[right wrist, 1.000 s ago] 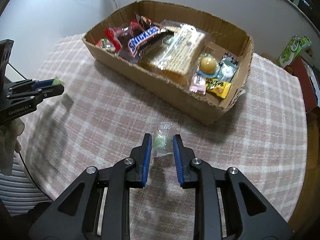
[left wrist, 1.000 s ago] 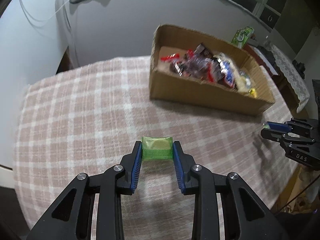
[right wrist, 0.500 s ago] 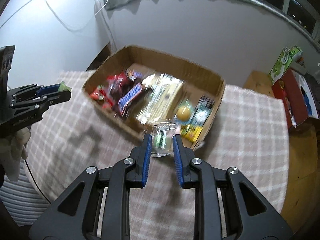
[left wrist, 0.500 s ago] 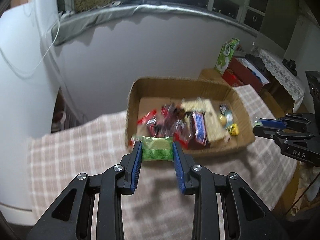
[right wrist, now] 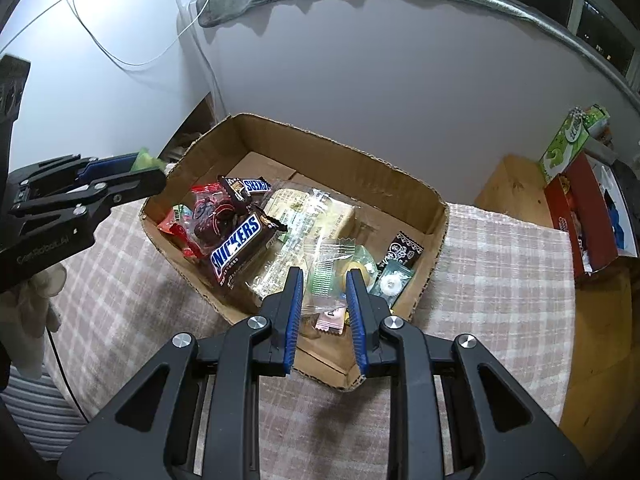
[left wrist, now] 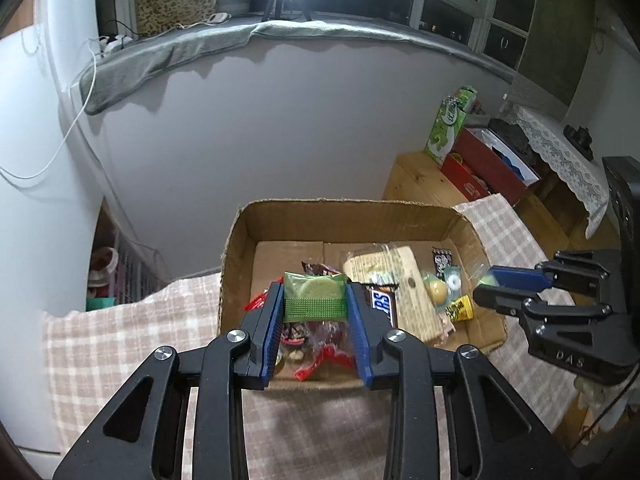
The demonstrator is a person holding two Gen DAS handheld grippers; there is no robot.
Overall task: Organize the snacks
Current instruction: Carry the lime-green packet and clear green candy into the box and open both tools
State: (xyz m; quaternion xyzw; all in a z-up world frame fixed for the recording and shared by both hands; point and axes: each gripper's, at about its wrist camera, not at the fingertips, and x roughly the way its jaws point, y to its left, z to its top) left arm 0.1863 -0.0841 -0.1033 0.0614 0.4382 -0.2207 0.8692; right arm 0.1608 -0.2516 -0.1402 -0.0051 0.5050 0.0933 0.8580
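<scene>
Grey wall and a dark window sill with a draped cloth fill the background, with a wooden side cabinet (left wrist: 420, 178) off at 2 o'clock carrying a green carton (left wrist: 450, 124) and a red box (left wrist: 486, 166). Down front, the worktop (right wrist: 500, 264) wears a pink checked cloth, and the cardboard box (right wrist: 336, 160) sits on it, open-topped, its long axis running from 10 o'clock to 4 o'clock in the right wrist view.

Inside the box: a long clear cracker pack (right wrist: 304, 224), a Snickers bar (right wrist: 240, 246), red wrappers, a yellow ball candy (left wrist: 436, 288).

Now the key relation. The left gripper (left wrist: 316, 320) is clamped on a green packet (left wrist: 315, 296), held flat across the fingers, and it hangs over the near-left end of the box, the box floor lying just ahead at 12 o'clock. The right gripper (right wrist: 324, 300) pinches a small clear packet (right wrist: 329, 276) with green print, poised over the near-right end, above the small sweets. Both loads look to be directly above the box, so I judge a plain release is all each needs, neither arm clearly nearer.
</scene>
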